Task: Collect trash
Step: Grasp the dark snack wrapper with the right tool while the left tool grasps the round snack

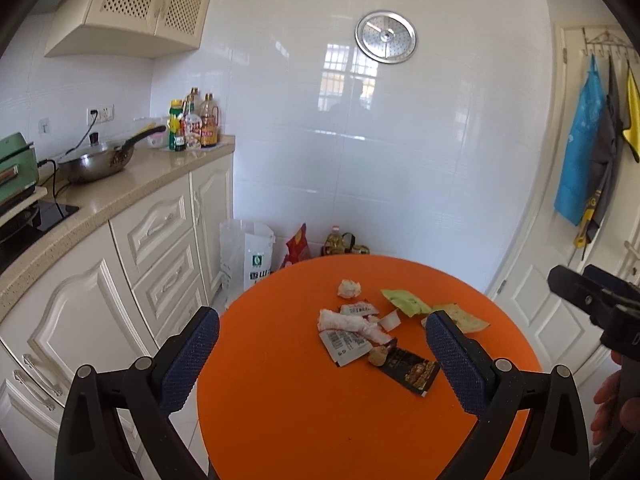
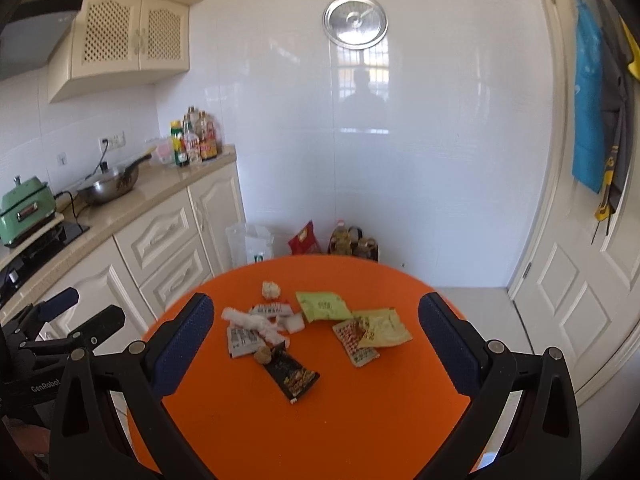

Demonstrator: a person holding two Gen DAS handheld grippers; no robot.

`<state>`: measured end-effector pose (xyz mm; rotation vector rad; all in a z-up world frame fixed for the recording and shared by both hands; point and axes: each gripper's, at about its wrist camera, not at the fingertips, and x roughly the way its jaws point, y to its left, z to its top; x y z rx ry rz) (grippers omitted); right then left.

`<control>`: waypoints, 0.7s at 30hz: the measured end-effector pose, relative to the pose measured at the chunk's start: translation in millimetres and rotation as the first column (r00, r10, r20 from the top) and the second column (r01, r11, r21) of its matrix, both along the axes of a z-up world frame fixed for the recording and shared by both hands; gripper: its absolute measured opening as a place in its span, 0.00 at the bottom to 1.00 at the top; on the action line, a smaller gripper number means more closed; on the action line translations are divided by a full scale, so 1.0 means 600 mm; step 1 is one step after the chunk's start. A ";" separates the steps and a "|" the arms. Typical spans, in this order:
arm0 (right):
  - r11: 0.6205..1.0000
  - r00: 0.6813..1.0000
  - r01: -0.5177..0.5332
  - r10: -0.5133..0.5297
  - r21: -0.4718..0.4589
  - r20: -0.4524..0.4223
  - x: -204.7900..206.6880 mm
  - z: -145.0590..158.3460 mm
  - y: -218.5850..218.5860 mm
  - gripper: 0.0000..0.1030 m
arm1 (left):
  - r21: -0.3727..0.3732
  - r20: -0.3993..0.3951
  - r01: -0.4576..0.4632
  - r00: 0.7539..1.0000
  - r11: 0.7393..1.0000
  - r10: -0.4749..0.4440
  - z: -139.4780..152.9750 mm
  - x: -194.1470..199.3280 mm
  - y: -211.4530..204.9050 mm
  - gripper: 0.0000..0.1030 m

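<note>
Trash: loose pile of wrappers and crumpled bits, middle-to-far part of the round orange desk (image 2: 320,432).
White tissue (image 2: 252,323): crumpled, long, lying over a white barcode sachet (image 2: 241,341).
Black wrapper (image 2: 294,376): torn open, printed food photo, nearest piece; small brown lump (image 2: 263,355) touching its top end.
Green packet (image 2: 323,305): flat, far side; yellow packet (image 2: 382,327) just beside it, overlapping a red-patterned packet (image 2: 354,342).
Small wad (image 2: 271,289): whitish, crumpled, apart at the far edge of the pile.
White strip wrapper (image 2: 271,310): red print, behind the tissue.
Left gripper (image 1: 322,334): wide apart, blue pads, holding nothing, hovering above desk, pile between the fingers.
Right gripper (image 2: 316,322): wide apart, holding nothing, above desk, pile between the fingers.
Background: cream kitchen cabinets (image 2: 160,240), white tiled wall, door on right.
</note>
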<state>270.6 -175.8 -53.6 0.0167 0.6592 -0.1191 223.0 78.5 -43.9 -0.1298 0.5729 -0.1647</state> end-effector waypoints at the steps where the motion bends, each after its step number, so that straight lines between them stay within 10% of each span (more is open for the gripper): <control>1: 1.000 1.000 -0.005 0.005 0.001 -0.020 0.006 -0.012 -0.001 1.00 | 0.001 -0.018 0.001 1.000 1.000 -0.001 -0.010 0.017 0.001 0.99; 13: 0.995 0.946 -0.058 0.081 0.080 -0.314 0.108 -0.213 -0.019 1.00 | 0.030 -0.186 0.009 0.983 1.000 -0.004 -0.103 0.193 -0.026 0.99; 21: 0.985 0.892 -0.147 0.172 0.092 -0.418 0.161 -0.306 -0.012 0.81 | 0.055 -0.267 0.025 0.964 0.998 -0.009 -0.146 0.306 -0.049 0.99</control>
